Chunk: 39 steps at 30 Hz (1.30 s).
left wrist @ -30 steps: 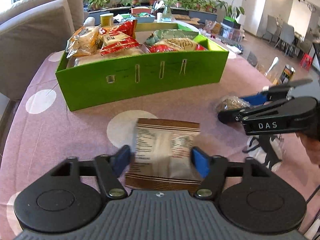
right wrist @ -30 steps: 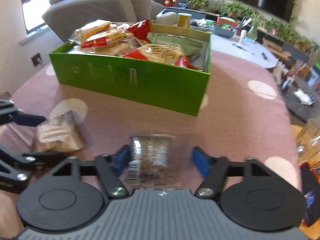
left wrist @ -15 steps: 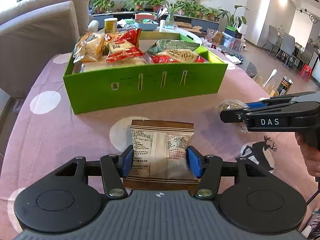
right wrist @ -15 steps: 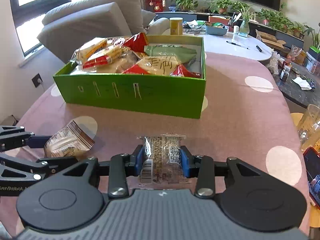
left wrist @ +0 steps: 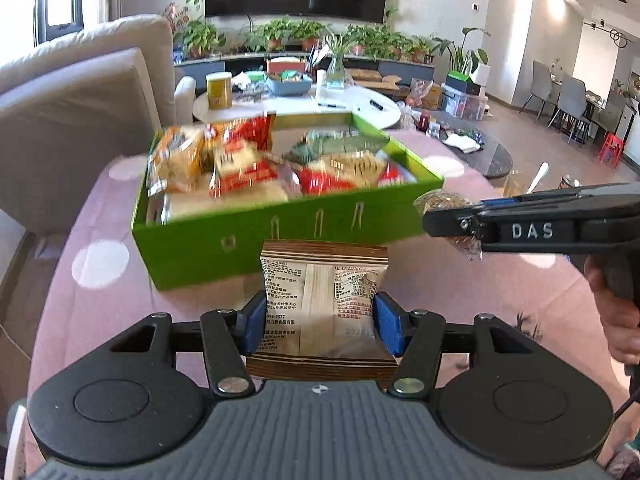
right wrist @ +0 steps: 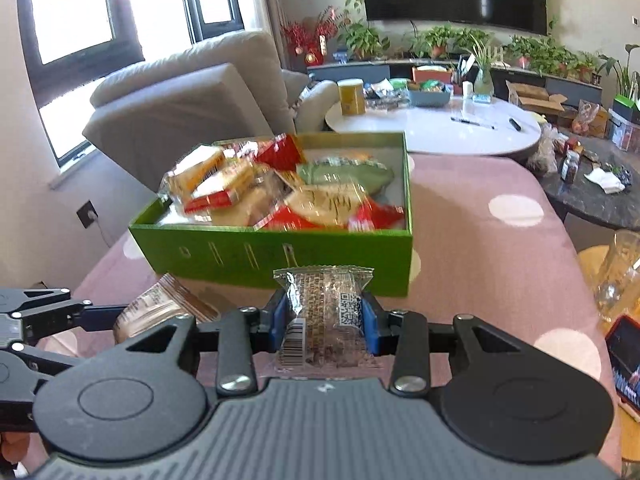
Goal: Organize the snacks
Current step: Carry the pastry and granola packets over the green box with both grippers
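The bench (left wrist: 100,320), under its pink cloth with pale dots, carries one green box (left wrist: 240,240) already heaped with wrapped snacks; blur prevents an exact count of what lies inside. A second ago both packets lay flat on the cloth in front of the box, each between parted pads. Since then the pads have closed in from both sides and both packets have been raised off the cloth, so the pick-up looks done and what probably remains is carrying them over the near wall of the box and letting go.

Two claws are in view, one per hand. The left claw (left wrist: 320,322) is clamped on one brown-and-cream packet (left wrist: 322,300), held by its side edges with its printed back facing up, in the air short of the box front. The right claw (right wrist: 324,322) is clamped on one clear-wrapped bar (right wrist: 326,316), smaller and narrower, barcode uppermost, likewise held in front of the box. Its jaws had just been closing on that bar within the last second.

Two packets outside the box, then, and both in hand.
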Tool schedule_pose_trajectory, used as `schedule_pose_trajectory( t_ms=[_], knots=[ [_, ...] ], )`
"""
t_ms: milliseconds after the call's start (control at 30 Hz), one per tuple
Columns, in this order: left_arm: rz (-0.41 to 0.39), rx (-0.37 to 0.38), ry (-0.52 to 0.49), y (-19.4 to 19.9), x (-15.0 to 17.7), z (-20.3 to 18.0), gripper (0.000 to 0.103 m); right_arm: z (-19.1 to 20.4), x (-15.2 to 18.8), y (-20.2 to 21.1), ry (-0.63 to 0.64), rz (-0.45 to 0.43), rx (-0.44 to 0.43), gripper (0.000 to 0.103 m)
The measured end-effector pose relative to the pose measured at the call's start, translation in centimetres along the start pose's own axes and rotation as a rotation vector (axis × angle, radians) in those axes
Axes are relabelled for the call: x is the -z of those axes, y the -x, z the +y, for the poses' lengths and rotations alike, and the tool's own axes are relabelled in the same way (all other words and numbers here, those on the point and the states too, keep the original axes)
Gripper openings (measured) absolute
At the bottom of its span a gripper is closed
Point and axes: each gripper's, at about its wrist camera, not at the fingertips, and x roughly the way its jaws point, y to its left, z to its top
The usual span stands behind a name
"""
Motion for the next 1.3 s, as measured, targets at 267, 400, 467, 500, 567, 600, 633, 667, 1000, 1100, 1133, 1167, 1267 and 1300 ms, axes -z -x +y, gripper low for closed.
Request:
schedule_pose_trajectory(
  t_ms=[267, 400, 467, 500, 567, 600, 633, 667, 1000, 1100, 1133, 1167, 1267, 1300],
  knots=[
    [-0.045, -0.009, -0.006, -0.1, -3.0, -0.3, 0.053, 0.9, -2.3, 0.3, 0.038, -0.040, -0.025, 0.083],
    [-0.074, -0.016, -0.010, -0.2, -4.8, -0.3, 0.053, 1.1, -3.7, 0.4, 0.045, -0.068, -0.016, 0.083],
    [-0.092, -0.015, -0.004, -0.3, -6.0, -0.1, 0.053, 0.7, -4.7, 0.4, 0.029, -0.087, -0.018, 0.083],
    [-0.097, -0.009, 0.007, -0.4, -6.7, 0.1, 0.053, 0.4, -5.4, 0.4, 0.016, -0.096, -0.021, 0.083],
    [-0.103, 0.001, 0.029, -0.6, -7.9, 0.3, 0.053, -0.1, -6.6, 0.1, -0.016, -0.103, -0.027, 0.083],
    [-0.107, 0.003, 0.033, -0.9, -8.6, 0.4, 0.053, -0.4, -7.2, 0.0, -0.033, -0.108, -0.028, 0.083],
    [-0.112, -0.002, 0.033, -1.1, -9.1, 0.5, 0.053, -0.7, -7.7, -0.2, -0.047, -0.112, -0.027, 0.083],
    [-0.116, -0.009, 0.030, -1.3, -9.5, 0.4, 0.053, -0.9, -8.3, -0.4, -0.058, -0.114, -0.023, 0.083],
    [-0.101, -0.041, 0.092, -5.2, -12.9, 1.9, 0.053, -3.1, -11.3, -3.4, -0.157, -0.088, -0.030, 0.083],
    [-0.076, -0.030, 0.109, -6.6, -12.9, 1.9, 0.053, -3.4, -11.9, -4.7, -0.172, -0.070, -0.026, 0.083],
    [-0.069, -0.036, 0.109, -7.1, -12.8, 1.9, 0.053, -3.5, -11.9, -5.2, -0.175, -0.061, -0.026, 0.083],
    [-0.063, -0.044, 0.108, -7.5, -12.7, 2.0, 0.053, -3.6, -11.9, -5.4, -0.178, -0.054, -0.026, 0.083],
    [-0.037, -0.049, 0.117, -8.7, -12.5, 2.3, 0.053, -3.9, -11.8, -6.4, -0.189, -0.031, -0.036, 0.083],
    [-0.029, -0.048, 0.121, -9.1, -12.5, 2.4, 0.053, -4.0, -11.7, -6.8, -0.195, -0.024, -0.038, 0.083]
  ],
)
